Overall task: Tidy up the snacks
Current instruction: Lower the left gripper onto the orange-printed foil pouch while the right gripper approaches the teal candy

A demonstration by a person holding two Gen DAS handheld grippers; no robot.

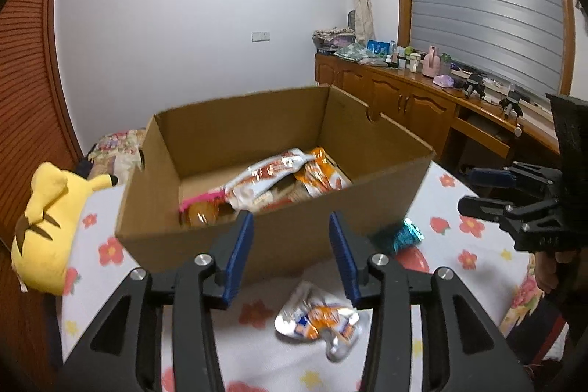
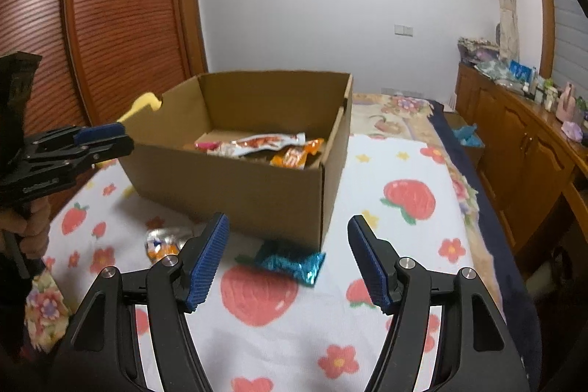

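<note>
Two snack packets lie on the bed in front of the cardboard box (image 1: 257, 237): an orange-silver packet (image 1: 319, 322), somewhat blurred, and a blue packet (image 2: 290, 263). Left gripper (image 1: 290, 256) and right gripper (image 2: 286, 259) both hang open, empty.

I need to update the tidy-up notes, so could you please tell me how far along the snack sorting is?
Done: several packets already lie inside the cardboard box. In hand: nothing; the left hand-held gripper and the right hand-held gripper both stand open and empty. Left: the silver-and-orange packet and the teal wrapper still lie on the strawberry-print sheet in front of the box.
</note>
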